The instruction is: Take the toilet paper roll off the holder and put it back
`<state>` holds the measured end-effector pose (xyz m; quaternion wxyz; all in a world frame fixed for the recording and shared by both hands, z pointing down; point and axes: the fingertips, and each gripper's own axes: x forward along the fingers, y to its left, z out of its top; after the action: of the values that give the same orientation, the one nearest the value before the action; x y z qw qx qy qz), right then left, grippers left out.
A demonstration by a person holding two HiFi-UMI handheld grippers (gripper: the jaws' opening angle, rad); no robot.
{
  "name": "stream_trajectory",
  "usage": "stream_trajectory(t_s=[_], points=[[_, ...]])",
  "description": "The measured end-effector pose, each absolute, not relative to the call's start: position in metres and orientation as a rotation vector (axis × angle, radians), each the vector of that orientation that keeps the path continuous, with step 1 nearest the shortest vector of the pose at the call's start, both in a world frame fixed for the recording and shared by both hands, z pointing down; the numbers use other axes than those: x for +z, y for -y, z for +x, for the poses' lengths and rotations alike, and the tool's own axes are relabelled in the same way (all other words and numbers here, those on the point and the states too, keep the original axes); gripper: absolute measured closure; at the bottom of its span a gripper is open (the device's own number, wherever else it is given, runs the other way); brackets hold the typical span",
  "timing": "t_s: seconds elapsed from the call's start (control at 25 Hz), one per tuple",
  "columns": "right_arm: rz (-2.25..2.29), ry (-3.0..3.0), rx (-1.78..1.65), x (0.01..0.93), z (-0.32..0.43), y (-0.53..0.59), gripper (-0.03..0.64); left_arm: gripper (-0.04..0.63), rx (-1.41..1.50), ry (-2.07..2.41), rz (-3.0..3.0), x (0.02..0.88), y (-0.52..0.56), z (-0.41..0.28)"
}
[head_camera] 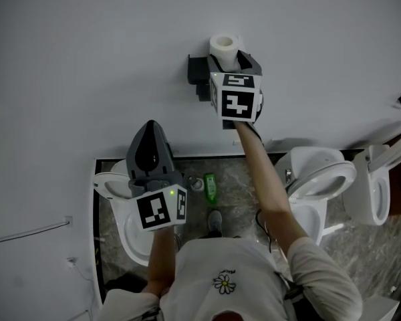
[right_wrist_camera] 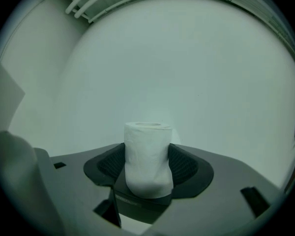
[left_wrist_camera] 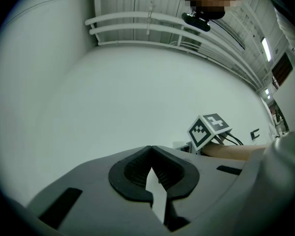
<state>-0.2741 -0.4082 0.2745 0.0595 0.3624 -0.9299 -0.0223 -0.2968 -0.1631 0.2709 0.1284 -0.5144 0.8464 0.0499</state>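
Note:
The white toilet paper roll (head_camera: 224,45) stands upright between the jaws of my right gripper (head_camera: 234,61), which is shut on it against the white wall. In the right gripper view the roll (right_wrist_camera: 147,154) is squeezed at its lower half by both pads, its top sticking out past them. The black holder (head_camera: 199,73) is mounted on the wall just left of that gripper; a black part (right_wrist_camera: 140,203) shows right under the roll. My left gripper (head_camera: 150,127) hangs lower and to the left, away from the roll, shut with its tips meeting and nothing between them (left_wrist_camera: 151,150).
Below the wall are a white toilet (head_camera: 113,184) under my left gripper and two more toilets (head_camera: 319,172) (head_camera: 375,187) to the right. A green bottle (head_camera: 210,186) stands on the marbled floor. The right gripper's marker cube (left_wrist_camera: 209,129) shows in the left gripper view.

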Motion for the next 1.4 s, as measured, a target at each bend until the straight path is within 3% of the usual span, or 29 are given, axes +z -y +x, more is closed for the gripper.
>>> stream_trajectory(t_s=[0.76, 1.12, 1.4], points=[[1.057, 2.958, -0.256, 0.217, -0.265, 0.384, 0.347, 0.578, 0.164, -2.430, -1.452, 0.250, 0.157, -0.300], [1.101, 3.158, -0.553, 0.147, -0.199, 0.323, 0.348, 0.578, 0.176, -2.362, -1.435, 0.219, 0.145, -0.281], [1.106, 3.303, -0.684, 0.141, -0.132, 0.265, 0.348, 0.578, 0.187, -2.324, -1.445, 0.206, 0.132, -0.258]])
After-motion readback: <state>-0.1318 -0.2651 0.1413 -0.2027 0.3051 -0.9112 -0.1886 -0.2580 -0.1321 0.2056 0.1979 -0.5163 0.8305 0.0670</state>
